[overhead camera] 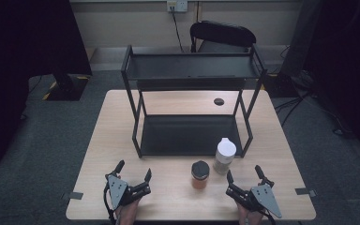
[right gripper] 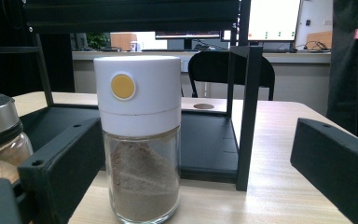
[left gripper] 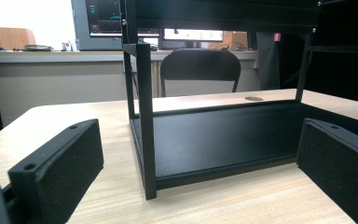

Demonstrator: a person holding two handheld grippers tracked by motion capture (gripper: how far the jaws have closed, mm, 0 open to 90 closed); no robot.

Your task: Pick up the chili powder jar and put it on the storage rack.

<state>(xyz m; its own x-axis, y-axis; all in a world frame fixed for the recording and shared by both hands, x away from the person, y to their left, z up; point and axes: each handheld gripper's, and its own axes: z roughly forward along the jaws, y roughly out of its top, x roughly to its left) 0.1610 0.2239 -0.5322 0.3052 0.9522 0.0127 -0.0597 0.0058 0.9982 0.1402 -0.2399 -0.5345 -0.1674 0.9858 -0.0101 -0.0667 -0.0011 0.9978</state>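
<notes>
High view: on the bench (overhead camera: 122,117), the left claw (overhead camera: 133,171) and right claw (overhead camera: 244,176) rest at the near edge, both spread wide and empty. Between them, nearer the right one, stand 2 jars: a white-capped jar (overhead camera: 225,155) and a dark-lidded jar (overhead camera: 200,174) just left of it. A black rack (overhead camera: 192,136) stands behind.

Left gripper view: its claw (left gripper: 205,158) gapes toward the rack's (left gripper: 223,140) lower shelf.

Right gripper view: the white-capped jar (right gripper: 140,140), holding brown powder, stands upright just ahead of the open claw (right gripper: 200,158); the dark-lidded jar (right gripper: 0,135) is at far left.
</notes>
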